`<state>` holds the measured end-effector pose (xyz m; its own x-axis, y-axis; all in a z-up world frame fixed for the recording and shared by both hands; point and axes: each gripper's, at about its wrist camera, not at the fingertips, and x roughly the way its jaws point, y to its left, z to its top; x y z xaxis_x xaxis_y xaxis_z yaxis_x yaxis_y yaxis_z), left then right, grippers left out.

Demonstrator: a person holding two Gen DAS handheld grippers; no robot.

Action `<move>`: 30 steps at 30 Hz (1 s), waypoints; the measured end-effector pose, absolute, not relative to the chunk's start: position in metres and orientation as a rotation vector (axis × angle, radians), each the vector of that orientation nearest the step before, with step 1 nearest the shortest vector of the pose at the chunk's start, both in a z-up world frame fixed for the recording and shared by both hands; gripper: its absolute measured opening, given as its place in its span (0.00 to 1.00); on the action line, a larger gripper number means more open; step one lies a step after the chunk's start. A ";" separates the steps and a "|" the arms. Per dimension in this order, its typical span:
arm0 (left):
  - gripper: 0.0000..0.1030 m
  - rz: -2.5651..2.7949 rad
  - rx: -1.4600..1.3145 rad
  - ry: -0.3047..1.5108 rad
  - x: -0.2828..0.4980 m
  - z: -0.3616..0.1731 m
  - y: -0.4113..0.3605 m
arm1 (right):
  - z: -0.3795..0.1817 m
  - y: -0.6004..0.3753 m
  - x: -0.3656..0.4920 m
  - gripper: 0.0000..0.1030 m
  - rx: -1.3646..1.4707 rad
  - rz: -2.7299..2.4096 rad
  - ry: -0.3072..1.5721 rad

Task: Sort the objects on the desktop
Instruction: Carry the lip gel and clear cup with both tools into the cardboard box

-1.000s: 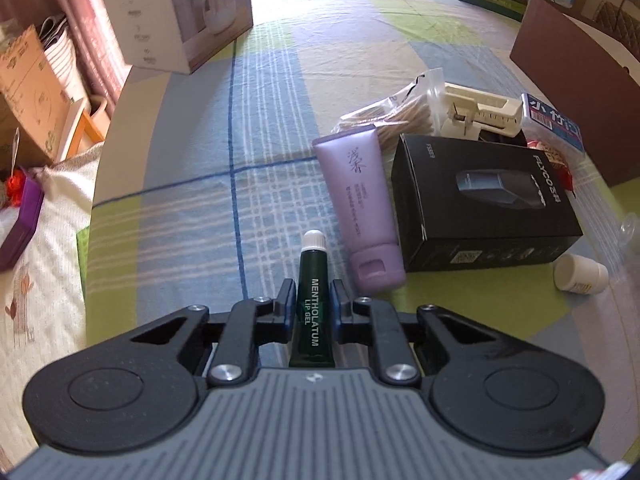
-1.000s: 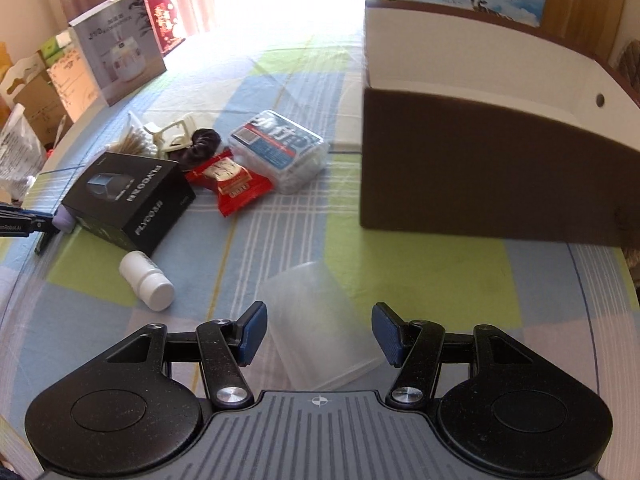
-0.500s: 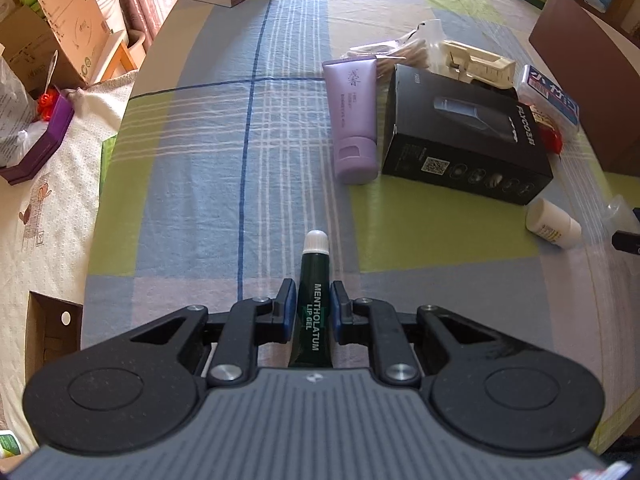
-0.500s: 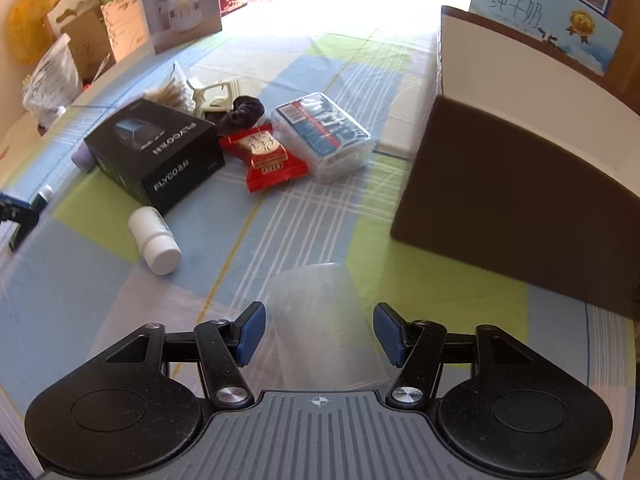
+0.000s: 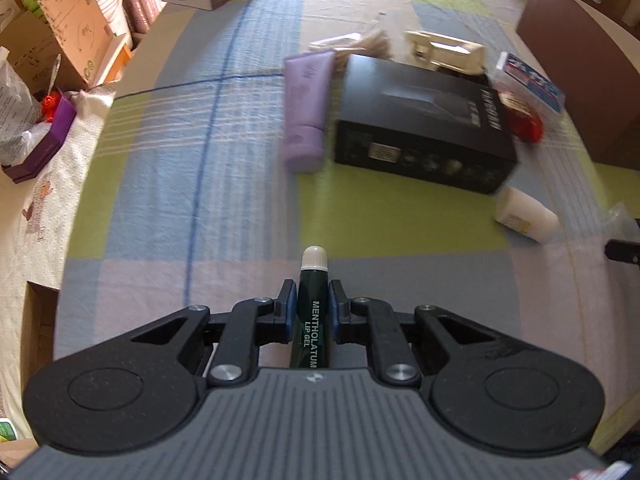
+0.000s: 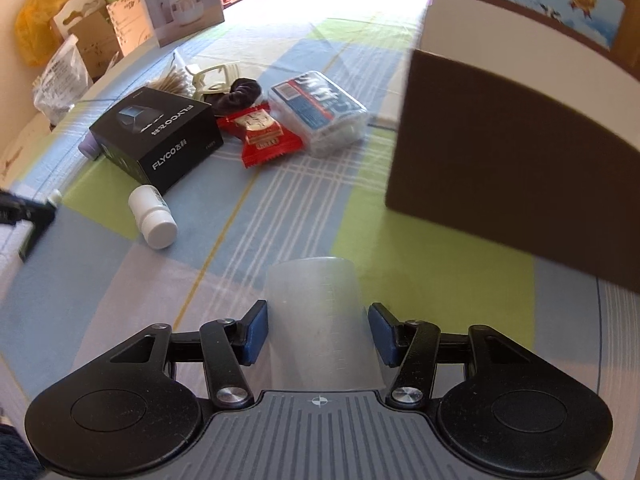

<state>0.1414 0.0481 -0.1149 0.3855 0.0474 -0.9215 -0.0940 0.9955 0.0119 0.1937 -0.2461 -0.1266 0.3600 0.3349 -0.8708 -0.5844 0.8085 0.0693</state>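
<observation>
Left wrist view: left gripper clamps the lip gel tube; right gripper, pads touching the clear cup, should carry it level toward the brown box.

dark green lip gel, purple tube

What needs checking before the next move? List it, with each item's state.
1. Left gripper grip on the lip gel tube: ok, both fingers press its sides, cap pointing forward.
2. Right gripper grip on the clear plastic cup: cannot tell, the fingers flank it but contact isn't clear.
3. Brown cardboard box open for drop-off: ok, its top is open; its inside is hidden.
4. Route from cup to box: ok, only bare tablecloth lies between.
5. White pill bottle out of the way: ok, lying on its side, left of the cup, apart from it.
6. Sharpness: not ok, the left wrist view is motion-blurred.
</observation>
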 end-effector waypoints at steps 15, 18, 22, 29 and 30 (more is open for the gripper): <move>0.12 -0.076 -0.029 1.077 0.134 -0.065 -0.069 | -0.090 -0.327 0.208 0.50 -0.154 0.638 1.034; 0.12 -0.111 -0.030 1.041 0.138 -0.049 -0.094 | -0.077 -0.342 0.211 0.50 -0.137 0.651 1.015; 0.12 -0.164 -0.047 0.987 0.143 -0.027 -0.124 | -0.059 -0.362 0.214 0.50 -0.115 0.658 0.990; 0.12 -0.251 -0.055 0.883 0.162 0.009 -0.174 | -0.020 -0.393 0.220 0.50 -0.090 0.666 0.908; 0.12 -0.261 -0.056 0.871 0.165 0.013 -0.180 | -0.015 -0.398 0.222 0.50 -0.087 0.666 0.895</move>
